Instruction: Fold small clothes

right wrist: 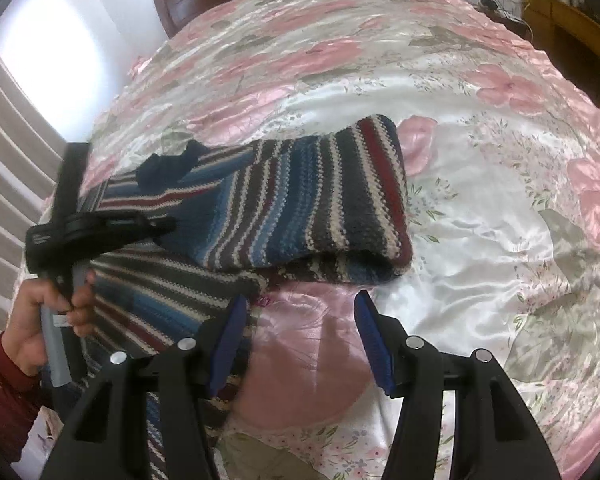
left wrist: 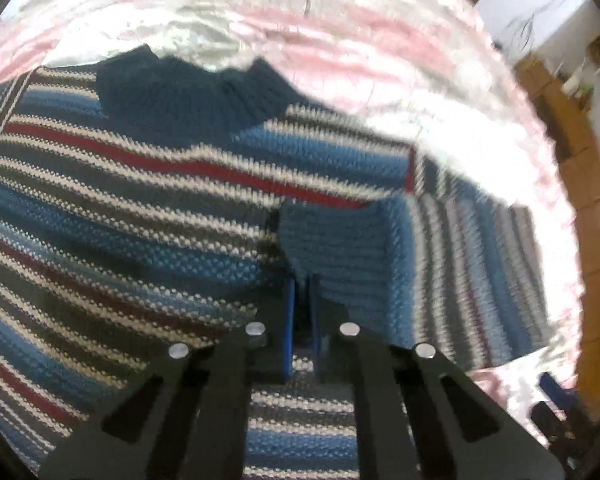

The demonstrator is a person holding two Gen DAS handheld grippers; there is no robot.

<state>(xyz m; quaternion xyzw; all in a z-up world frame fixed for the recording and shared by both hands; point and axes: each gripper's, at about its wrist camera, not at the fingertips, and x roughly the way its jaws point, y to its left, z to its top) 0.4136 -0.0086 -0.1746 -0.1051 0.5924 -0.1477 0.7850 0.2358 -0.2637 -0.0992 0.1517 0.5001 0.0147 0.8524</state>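
Floral bedspread (right wrist: 480, 208), sweater (right wrist: 300, 208) beyond hand-held gripper (right wrist: 300, 344)

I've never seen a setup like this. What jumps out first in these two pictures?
First, the striped knitted sweater in blue, white, grey and dark red, lying partly folded on a shiny pink-flowered satin bedspread. Next, the black left gripper, its blue-padded fingers pinched shut on a fold of that sweater. The right gripper is open just above the bedspread at the sweater's edge, while a hand in a dark red sleeve holds the other tool's handle.
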